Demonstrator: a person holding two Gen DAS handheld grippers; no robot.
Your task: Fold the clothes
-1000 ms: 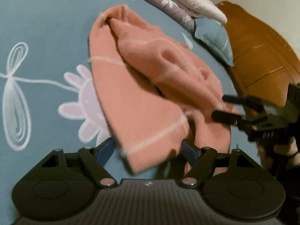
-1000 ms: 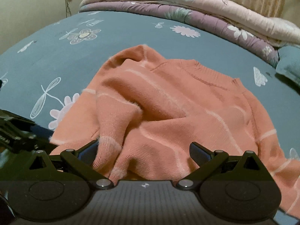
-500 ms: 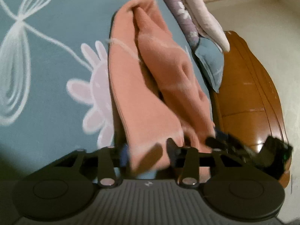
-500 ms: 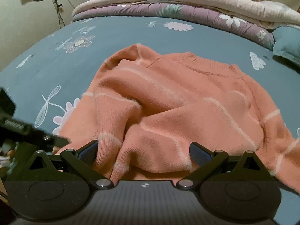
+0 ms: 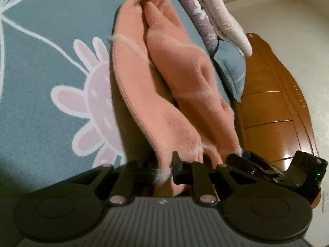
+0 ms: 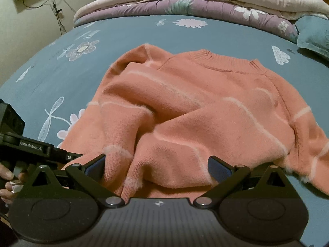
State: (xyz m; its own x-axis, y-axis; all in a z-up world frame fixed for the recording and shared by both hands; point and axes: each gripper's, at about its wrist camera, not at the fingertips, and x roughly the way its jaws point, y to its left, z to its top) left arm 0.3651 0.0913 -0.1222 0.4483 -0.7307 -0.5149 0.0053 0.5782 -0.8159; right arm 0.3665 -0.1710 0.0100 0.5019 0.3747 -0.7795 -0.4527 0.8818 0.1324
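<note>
A salmon-pink sweater (image 6: 205, 107) with thin pale stripes lies rumpled on the blue floral bedsheet (image 6: 123, 33), neck away from me. It also shows in the left wrist view (image 5: 164, 78) as long folds. My left gripper (image 5: 164, 170) is shut on the sweater's hem at its near corner. My right gripper (image 6: 157, 166) is open, its fingers (image 6: 218, 168) either side of the bunched hem and a sleeve cuff. The right gripper also shows in the left wrist view (image 5: 267, 170), close beside the left one.
Folded purple and pink quilts (image 6: 205, 2) lie along the far side of the bed. A blue pillow (image 5: 232, 65) lies by the wooden headboard (image 5: 273, 107). A wall with hanging cables (image 6: 55, 10) stands at the left.
My left gripper has closed on the sweater's hem and come in lower and closer to it. The right gripper stays open and has edged forward over the hem.
</note>
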